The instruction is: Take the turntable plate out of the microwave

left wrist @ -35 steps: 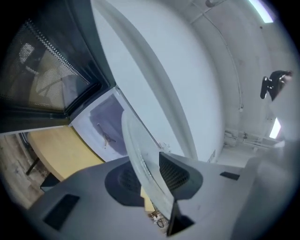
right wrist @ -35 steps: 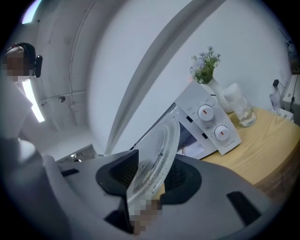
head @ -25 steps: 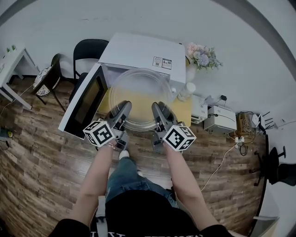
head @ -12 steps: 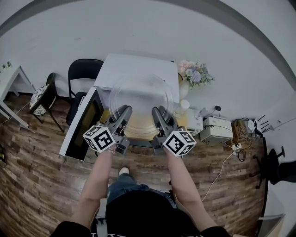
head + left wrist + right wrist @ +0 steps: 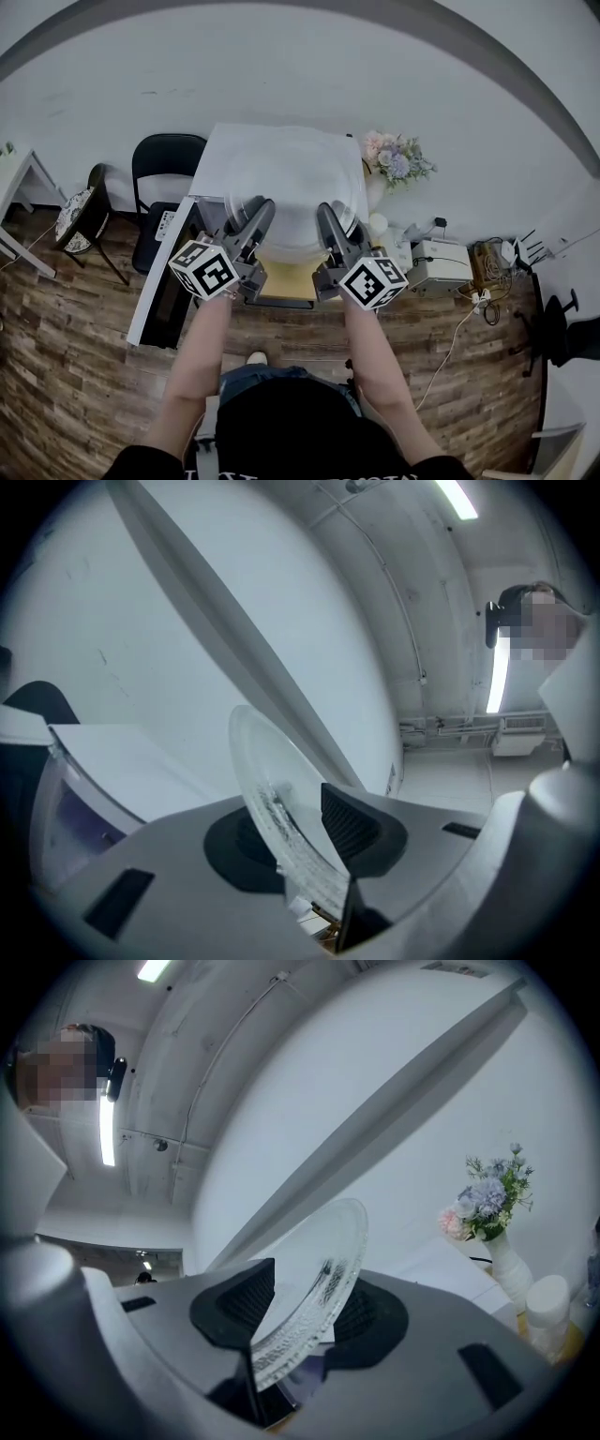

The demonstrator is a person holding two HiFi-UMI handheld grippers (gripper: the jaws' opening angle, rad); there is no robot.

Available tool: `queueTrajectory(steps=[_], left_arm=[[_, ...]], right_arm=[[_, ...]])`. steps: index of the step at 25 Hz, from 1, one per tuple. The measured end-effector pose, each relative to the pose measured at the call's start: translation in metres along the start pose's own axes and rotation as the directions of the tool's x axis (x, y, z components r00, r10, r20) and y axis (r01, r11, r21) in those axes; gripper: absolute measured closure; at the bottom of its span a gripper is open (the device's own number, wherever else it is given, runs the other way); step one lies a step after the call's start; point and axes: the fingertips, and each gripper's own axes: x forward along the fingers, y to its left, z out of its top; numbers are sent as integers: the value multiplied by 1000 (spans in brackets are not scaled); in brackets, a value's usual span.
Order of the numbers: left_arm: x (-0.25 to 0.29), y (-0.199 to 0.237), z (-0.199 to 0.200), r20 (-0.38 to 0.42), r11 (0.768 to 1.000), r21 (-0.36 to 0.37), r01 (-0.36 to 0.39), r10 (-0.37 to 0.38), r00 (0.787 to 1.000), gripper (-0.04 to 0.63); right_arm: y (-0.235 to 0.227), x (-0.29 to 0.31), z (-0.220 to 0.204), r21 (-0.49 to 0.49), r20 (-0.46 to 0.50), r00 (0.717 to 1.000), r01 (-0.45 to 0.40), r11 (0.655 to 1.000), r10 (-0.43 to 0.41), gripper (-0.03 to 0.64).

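One white box-shaped microwave [image 5: 220, 155] takes up most of the small yellow worktop [image 5: 286, 279]. Its dark-windowed door [image 5: 164, 281] is swung open past the worktop's left edge. I cannot see into the cavity, because my grippers and the glass cover it.

The round clear glass turntable plate [image 5: 292, 199] is out of the oven and up in the air above the microwave's top. Being round, it has no long axis. What matters is that it stretches away from both pairs of jaws toward the wall and is held only by its near rim, so I judge most of its weight hangs beyond my grip.

The left gripper [image 5: 255, 214] is clamped on the near-left part of the rim and the right gripper [image 5: 328, 217] on the near-right, ribbed pads pressing the glass from both faces. Neither hand is nearer than the other.

I reckon the next move is to carry it level and steady to a set-down spot.

At the worktop's right edge a white vase [image 5: 375, 192] holds pink and blue flowers [image 5: 394, 155].
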Motion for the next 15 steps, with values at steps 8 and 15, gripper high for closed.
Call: queueTrajectory(steps=[8,15], left_arm=[[24,1,31,13,995,76,67,-68,998,485],[39,-8,49,62,985,144,93,-103,993,476]], right_arm=[[4,25,26,-40,78,997,-8,999,11,449],[9,35,53,-121,122,991,-47,992,62,449]])
